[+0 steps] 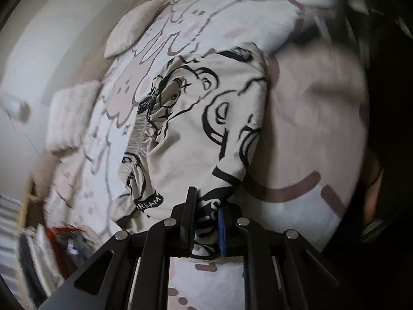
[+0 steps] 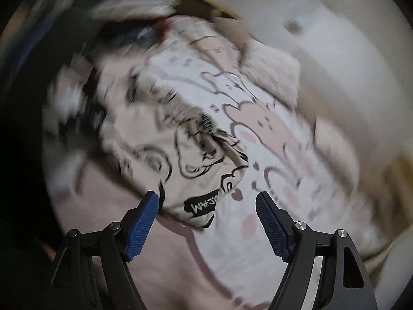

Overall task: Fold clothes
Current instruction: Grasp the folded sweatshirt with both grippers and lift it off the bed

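**Fold under way, second corner not yet taken**

On the bed, over the pink and white cartoon bedspread (image 1: 296, 134), lies the garment we are folding: cream printed shorts (image 1: 206, 118) covered in black line drawings, with a ribbed, gathered waistband showing along their left edge. They sit roughly in the middle of the bedspread, bunched and partly doubled over, not spread flat.

Starting on our left, the left tool (image 1: 207, 222) is closed tight on a bunched corner of the shorts; a wad of the printed cloth is pinched between its black finger and its blue pad, close to the small black label. From that grip the cloth rises away across the bed, so we judge this corner is being carried or held for a fold.

Moving right, the right tool (image 2: 207, 206) stands wide open with nothing between its blue pads. Its left pad is just beside, perhaps brushing, the near edge of the shorts (image 2: 180, 155) by the label; blur keeps us from saying whether it touches. Its right pad hangs over bare bedspread (image 2: 284, 155).

By our reckoning the task is at an early to middle stage: one corner is secured and some doubling is visible, but no neat, squared fold is laid. What remains, as we judge it, is to grip the second corner, smooth the cloth, and complete the folds
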A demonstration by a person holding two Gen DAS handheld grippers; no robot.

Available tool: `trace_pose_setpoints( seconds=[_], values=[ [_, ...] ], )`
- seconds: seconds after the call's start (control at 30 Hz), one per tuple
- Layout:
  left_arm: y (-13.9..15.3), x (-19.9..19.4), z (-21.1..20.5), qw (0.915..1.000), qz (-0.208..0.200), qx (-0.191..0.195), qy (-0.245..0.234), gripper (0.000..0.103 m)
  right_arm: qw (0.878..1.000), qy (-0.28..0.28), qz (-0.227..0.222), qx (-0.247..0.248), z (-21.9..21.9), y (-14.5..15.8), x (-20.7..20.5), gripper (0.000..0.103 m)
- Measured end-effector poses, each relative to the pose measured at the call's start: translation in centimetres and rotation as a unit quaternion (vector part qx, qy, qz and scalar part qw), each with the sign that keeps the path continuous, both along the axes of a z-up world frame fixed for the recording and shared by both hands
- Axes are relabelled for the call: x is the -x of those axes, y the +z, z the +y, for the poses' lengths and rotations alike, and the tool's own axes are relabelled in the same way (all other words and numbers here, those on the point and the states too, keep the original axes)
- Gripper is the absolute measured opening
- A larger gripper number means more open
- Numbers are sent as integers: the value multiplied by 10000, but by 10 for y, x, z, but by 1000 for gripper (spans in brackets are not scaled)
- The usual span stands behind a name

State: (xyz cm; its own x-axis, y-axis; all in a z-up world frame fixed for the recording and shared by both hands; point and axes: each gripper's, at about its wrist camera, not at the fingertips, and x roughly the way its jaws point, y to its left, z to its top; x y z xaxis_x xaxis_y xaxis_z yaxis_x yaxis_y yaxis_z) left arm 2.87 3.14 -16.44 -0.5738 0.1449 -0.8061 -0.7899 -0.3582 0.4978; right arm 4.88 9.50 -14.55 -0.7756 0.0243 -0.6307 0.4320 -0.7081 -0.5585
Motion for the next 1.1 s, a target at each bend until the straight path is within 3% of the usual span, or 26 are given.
trace_pose_setpoints(
  seconds=[0.13, 0.37, 0.53, 0.63, 0.67, 0.77, 0.97, 1.03, 1.1],
  values=[
    [12, 16, -8, 9954, -569, -632, 448, 13, 9957, 565, 232, -690, -22, -26, -3, 78],
    [28, 45, -32, 9671, -1467, -1757, 1107, 12, 9827, 799, 900, -1410, -47, -48, 5, 78],
    [35, 56, -44, 9484, -1739, -2270, 1371, 12, 9770, 708, 1140, -1657, -40, -52, 17, 78],
    [36, 57, -45, 9461, -1735, -2360, 1378, 12, 9735, 679, 1178, -1841, -35, -53, 30, 73],
    [36, 57, -45, 9470, -1715, -2352, 1360, 12, 9709, 680, 1200, -1960, -32, -54, 35, 62],
    [34, 47, -40, 9611, -1400, -2079, 1162, 12, 9585, 851, 1267, -2406, -20, -61, 43, 48],
    [15, 15, -19, 9917, -366, -1120, 507, 12, 9312, 1673, 1261, -2982, -4, -73, 37, 27],
    [6, 5, -13, 9963, -88, -792, 319, 12, 9263, 1837, 1202, -3064, -1, -75, 37, 20],
    [-5, -5, -9, 9986, 274, -419, 142, 15, 9215, 1974, 1166, -3135, 0, -77, 37, 19]
  ],
)
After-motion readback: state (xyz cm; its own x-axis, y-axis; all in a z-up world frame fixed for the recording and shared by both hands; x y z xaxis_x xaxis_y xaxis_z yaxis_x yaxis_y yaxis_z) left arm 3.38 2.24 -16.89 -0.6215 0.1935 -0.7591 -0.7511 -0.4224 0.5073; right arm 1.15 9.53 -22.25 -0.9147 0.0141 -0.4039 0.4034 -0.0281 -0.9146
